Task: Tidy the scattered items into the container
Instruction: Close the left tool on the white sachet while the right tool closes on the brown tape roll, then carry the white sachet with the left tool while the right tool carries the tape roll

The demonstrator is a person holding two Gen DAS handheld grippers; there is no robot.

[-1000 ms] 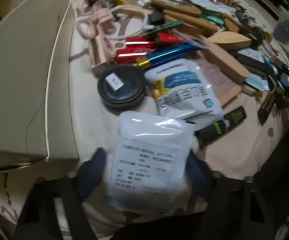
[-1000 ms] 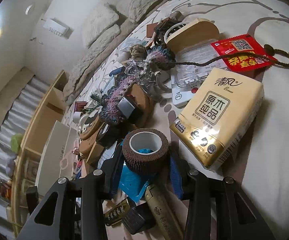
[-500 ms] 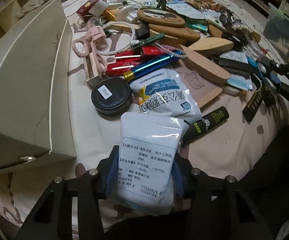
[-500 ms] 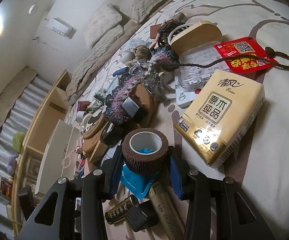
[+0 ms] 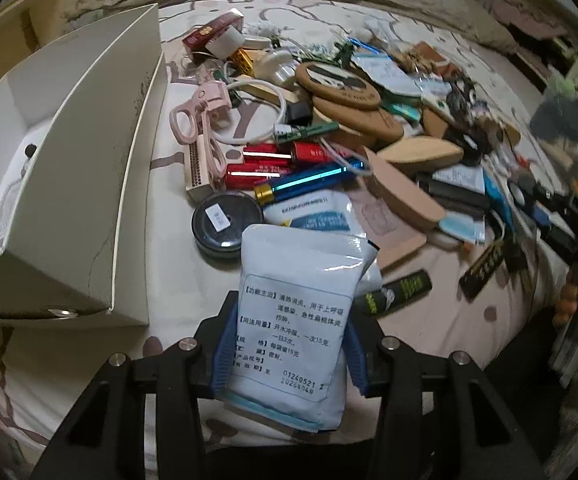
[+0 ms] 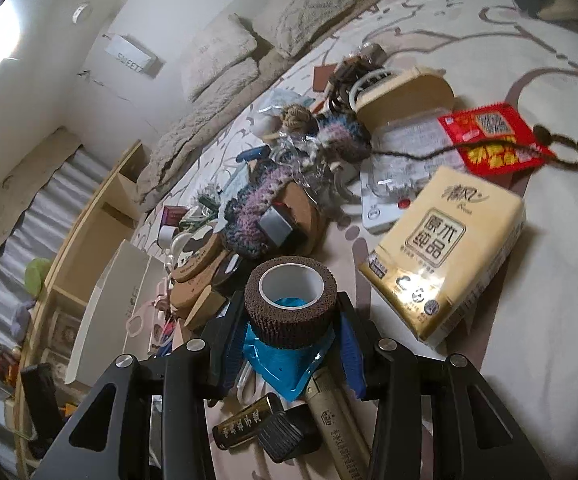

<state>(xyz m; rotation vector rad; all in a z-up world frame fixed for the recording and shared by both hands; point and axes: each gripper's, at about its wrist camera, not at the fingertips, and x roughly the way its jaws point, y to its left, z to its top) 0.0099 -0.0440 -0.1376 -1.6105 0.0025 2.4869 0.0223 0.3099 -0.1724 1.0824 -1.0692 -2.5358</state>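
The left gripper has its jaws clenched on the white medicine sachet, which hangs above the bed, the cream container open just to its left. A black round tin and a second sachet lie just beyond it. A second ago these jaws stood wider and the sachet lay lower. The right gripper grips a brown tape roll beside a yellow tissue pack, unchanged.

Bare bedsheet strip free between box and clutter
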